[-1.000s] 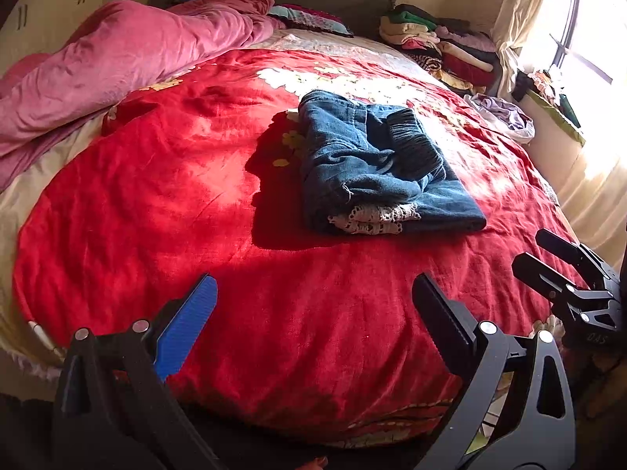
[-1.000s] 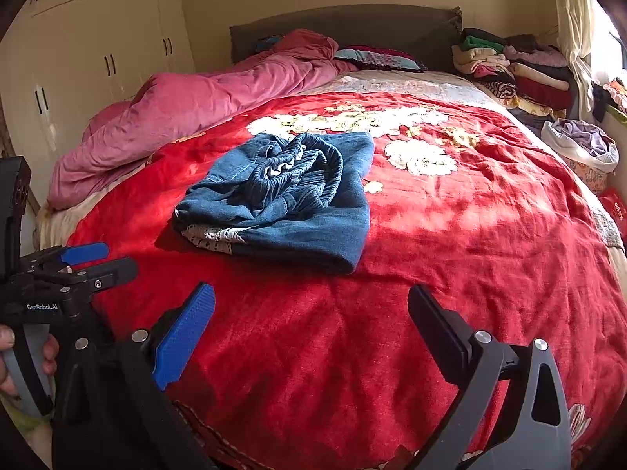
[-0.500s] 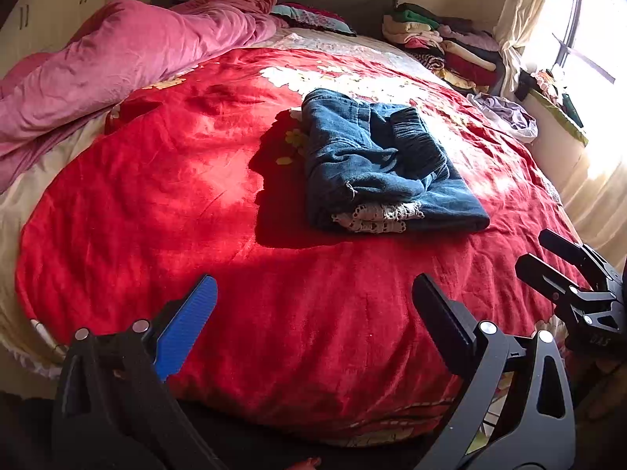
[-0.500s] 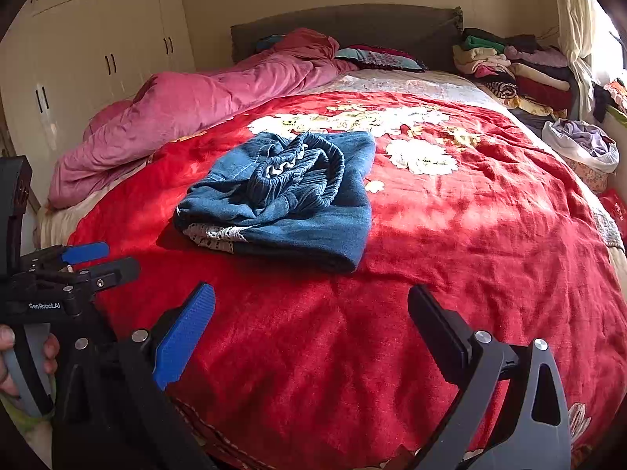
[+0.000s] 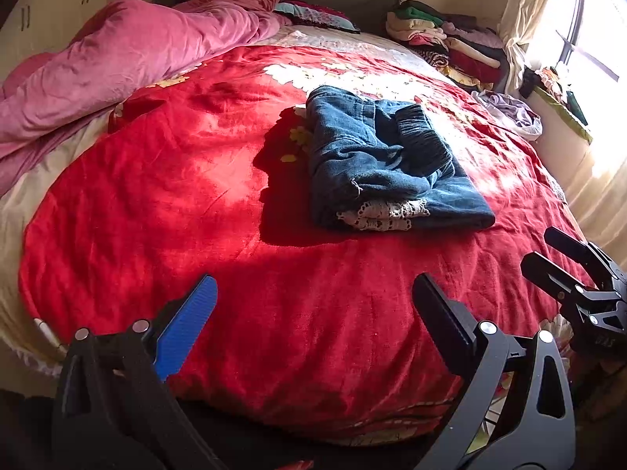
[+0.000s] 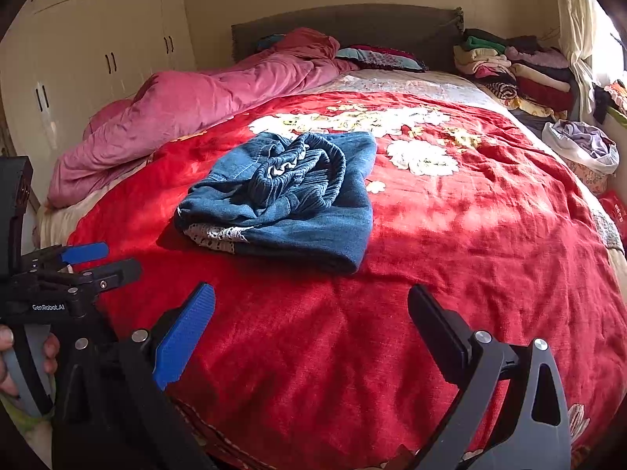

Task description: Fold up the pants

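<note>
Blue denim pants with a white lace hem lie folded in a compact stack on the red blanket, also in the right wrist view. My left gripper is open and empty, held back over the bed's near edge, well short of the pants. My right gripper is open and empty, also short of the pants. The right gripper shows at the right edge of the left wrist view. The left gripper shows at the left edge of the right wrist view.
A pink duvet is heaped along the bed's left side. A pile of folded clothes sits at the far right by the headboard. A white bag of laundry lies off the bed's right side. Wardrobes stand at left.
Both grippers have drifted back slightly; the pants lie unchanged on the blanket.
</note>
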